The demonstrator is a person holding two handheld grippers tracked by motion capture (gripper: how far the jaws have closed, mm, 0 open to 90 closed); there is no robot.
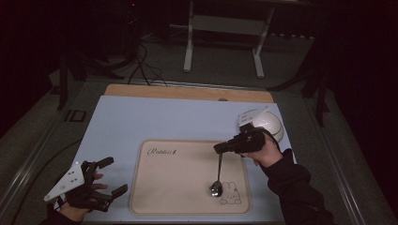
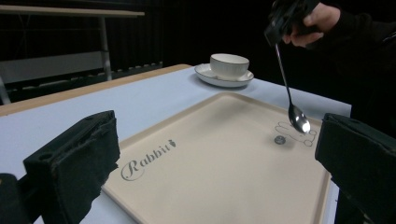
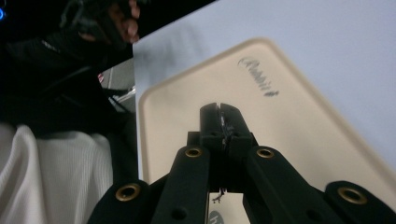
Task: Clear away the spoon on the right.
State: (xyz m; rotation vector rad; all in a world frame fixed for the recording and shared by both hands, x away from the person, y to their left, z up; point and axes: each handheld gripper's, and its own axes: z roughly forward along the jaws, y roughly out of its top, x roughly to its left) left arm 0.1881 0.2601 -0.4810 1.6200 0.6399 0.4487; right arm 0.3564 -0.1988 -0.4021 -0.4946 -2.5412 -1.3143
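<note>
A beige tray (image 1: pixel 187 187) lay on the blue mat (image 1: pixel 141 122); a cup and saucer (image 1: pixel 270 124) sat far right. The right gripper (image 1: pixel 223 149), jaws clamped, dangled a spoon (image 1: pixel 218 180) just above the tray's near-right corner, seemingly mid-carry; next likely lowering or lifting clear. The left gripper (image 1: pixel 112 176) waited near left, wide open, empty.

The word "Rabbit" is printed in script on the beige tray (image 1: pixel 187 197), near its far-left corner; 1 outlined rabbit drawing (image 1: pixel 231 193) is printed near its opposite corner.
</note>
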